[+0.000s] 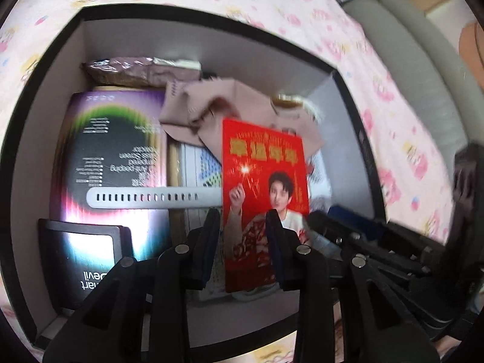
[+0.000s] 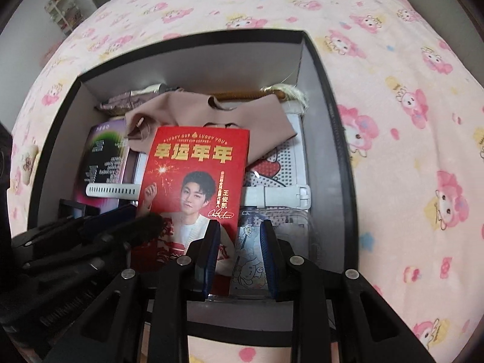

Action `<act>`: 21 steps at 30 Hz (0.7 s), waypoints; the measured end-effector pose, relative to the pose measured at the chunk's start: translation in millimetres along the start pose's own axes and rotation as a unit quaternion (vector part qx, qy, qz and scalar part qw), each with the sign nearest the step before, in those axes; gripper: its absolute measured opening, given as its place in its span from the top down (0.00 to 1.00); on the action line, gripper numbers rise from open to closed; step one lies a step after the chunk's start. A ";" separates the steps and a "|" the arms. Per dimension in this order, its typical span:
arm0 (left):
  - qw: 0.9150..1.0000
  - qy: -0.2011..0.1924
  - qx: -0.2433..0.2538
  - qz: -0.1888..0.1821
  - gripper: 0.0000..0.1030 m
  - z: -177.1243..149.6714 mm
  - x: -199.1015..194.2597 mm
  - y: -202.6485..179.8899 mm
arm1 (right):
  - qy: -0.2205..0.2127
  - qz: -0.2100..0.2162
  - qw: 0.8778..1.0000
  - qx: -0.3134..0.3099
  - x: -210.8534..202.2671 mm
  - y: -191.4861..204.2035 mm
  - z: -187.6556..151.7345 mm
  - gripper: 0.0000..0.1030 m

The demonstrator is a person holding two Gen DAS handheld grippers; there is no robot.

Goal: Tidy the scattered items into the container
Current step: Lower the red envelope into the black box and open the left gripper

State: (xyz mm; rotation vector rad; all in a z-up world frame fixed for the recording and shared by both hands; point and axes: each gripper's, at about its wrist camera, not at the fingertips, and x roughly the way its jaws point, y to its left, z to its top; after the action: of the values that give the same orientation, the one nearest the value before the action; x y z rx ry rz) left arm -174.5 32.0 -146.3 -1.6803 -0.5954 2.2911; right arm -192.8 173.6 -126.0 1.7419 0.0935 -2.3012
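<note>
**Left wrist view and right wrist view: red card lying in the box**

A pink bed cover (image 1: 272, 6) with little cartoon animals is seen all around. A big black box (image 1: 54, 48) with white walls inside is set on it, and it is filled with many things.

A tall purple box (image 1: 115, 151) is laid flat at the left side. A small black box (image 1: 81, 257) is seen just below it, against the near wall. A pink cloth (image 2: 193, 106) is bunched up across the middle. A shiny brown packet (image 1: 127, 69) is tucked at the far wall.

The red card (image 2: 196, 175), with gold words and a photo of a person, is laid inside the box on top of the other things. Its top edge is rested on the pink cloth. A white strap (image 1: 145, 197) with small holes is partly hidden under the card. A clear case (image 2: 248, 254) with a cartoon drawing is seen just to the right of the card.

The left gripper (image 1: 243, 214) is held over the lower part of the red card. Its jaws are kept a little apart, and the card is not pinched.

The right gripper (image 2: 240, 225) is pointed down over the clear case. Its jaws are kept narrow, and nothing is gripped.
</note>
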 end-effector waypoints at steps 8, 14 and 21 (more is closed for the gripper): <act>0.999 0.027 0.006 0.022 0.67 4.1 16.7 -4.2 | 0.009 0.046 0.998 0.042 -3.5 -18.0 -0.1 0.77; 1.000 0.024 0.004 0.004 0.66 5.0 11.1 -0.9 | 0.008 0.048 0.998 0.045 -10.0 -17.6 0.0 0.77; 0.999 0.004 -0.013 -0.031 0.66 1.6 -7.2 8.6 | 0.014 0.051 0.997 0.048 -3.3 -13.6 1.7 0.77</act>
State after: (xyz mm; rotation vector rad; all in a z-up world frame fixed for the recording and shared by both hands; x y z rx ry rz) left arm -173.4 21.1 -143.7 -1.6581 -0.6698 2.2415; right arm -196.8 186.9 -123.8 1.7819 -0.0986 -2.2424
